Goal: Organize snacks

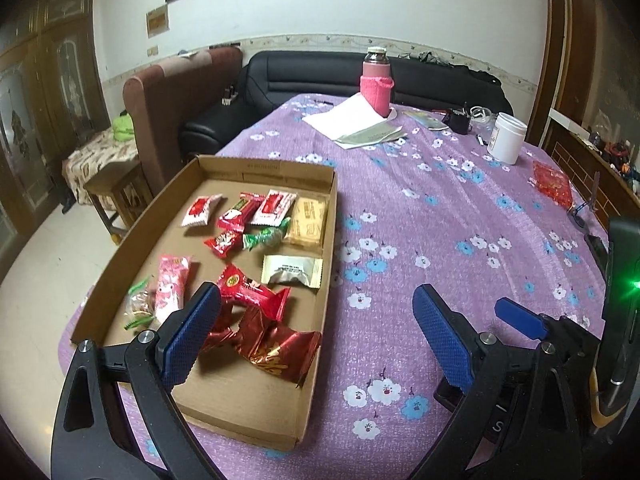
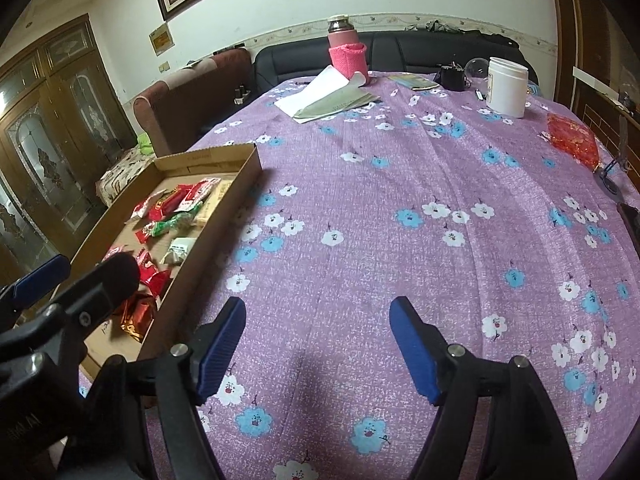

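I am holding both grippers gaping and empty: left gripper (image 1: 316, 334) over the cardboard tray (image 1: 316, 320) of snacks (image 1: 256, 300), right gripper (image 2: 318, 344) just beside it.

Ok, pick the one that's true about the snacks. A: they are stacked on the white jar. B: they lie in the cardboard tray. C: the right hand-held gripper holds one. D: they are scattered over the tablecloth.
B: the wrapped snacks all lie inside the cardboard tray, and the right hand-held gripper is open over bare tablecloth.
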Available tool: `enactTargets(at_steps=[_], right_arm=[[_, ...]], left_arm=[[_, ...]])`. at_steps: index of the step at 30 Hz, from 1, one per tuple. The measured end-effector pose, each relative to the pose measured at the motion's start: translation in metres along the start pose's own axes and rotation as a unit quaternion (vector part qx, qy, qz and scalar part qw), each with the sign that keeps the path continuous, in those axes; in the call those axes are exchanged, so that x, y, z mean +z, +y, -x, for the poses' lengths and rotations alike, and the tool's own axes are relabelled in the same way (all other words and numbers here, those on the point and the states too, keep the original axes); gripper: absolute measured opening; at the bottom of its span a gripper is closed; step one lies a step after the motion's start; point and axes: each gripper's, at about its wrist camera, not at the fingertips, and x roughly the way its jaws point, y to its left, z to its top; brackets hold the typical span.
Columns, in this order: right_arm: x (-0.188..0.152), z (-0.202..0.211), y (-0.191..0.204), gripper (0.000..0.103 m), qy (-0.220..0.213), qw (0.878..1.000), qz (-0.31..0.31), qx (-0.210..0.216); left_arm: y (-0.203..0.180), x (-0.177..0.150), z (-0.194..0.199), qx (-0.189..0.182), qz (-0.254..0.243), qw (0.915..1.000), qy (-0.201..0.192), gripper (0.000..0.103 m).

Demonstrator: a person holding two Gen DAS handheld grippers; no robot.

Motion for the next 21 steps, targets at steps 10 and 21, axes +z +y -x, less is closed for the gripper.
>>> enactTargets(at_steps=[10,21], right_arm=[[-0.003,-0.008,0.005,0.077,0.011,1.0,0.005,-0.007],[-0.002,-0.009,0.002,0.077,0.012,1.0,0.002,-0.01]], left_arm=[[0.007,-0.002,-0.011,-0.013,0.012,0.9996,0.02,0.097],[0.005,-0.004,-0.013,-0.017,0.01,0.9994,0.028,0.097]])
